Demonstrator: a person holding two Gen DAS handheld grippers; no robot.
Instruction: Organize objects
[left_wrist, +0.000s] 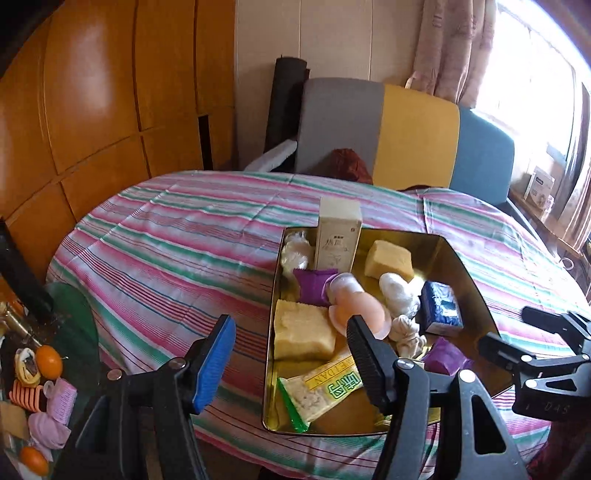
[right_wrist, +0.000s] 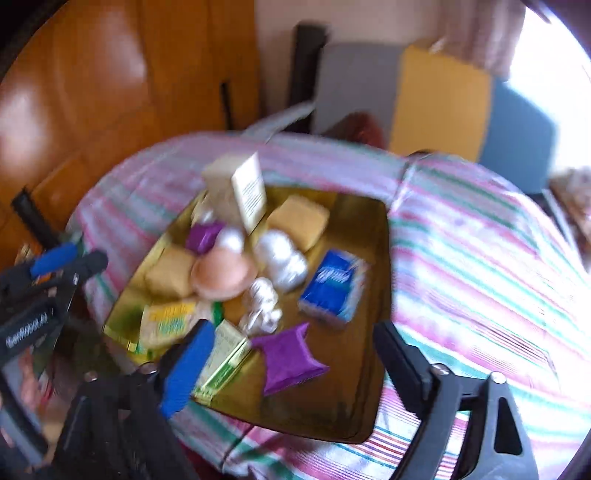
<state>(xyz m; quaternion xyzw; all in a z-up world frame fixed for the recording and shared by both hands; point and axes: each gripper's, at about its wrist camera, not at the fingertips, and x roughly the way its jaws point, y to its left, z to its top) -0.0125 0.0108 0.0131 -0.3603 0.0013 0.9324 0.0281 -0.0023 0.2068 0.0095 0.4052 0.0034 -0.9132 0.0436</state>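
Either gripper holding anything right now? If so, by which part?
Nothing is held. The left gripper and right gripper are both open with bare pads, above the gold tray.

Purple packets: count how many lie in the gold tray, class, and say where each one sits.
2. One purple packet lies at the near end of the gold tray, another purple packet beside the upright cream box. More may be hidden under other items.

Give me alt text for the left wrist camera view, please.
A gold metal tray on a striped tablecloth holds snacks, a tall cream box and a blue tissue pack. The left tongs hang open and empty in front of it.
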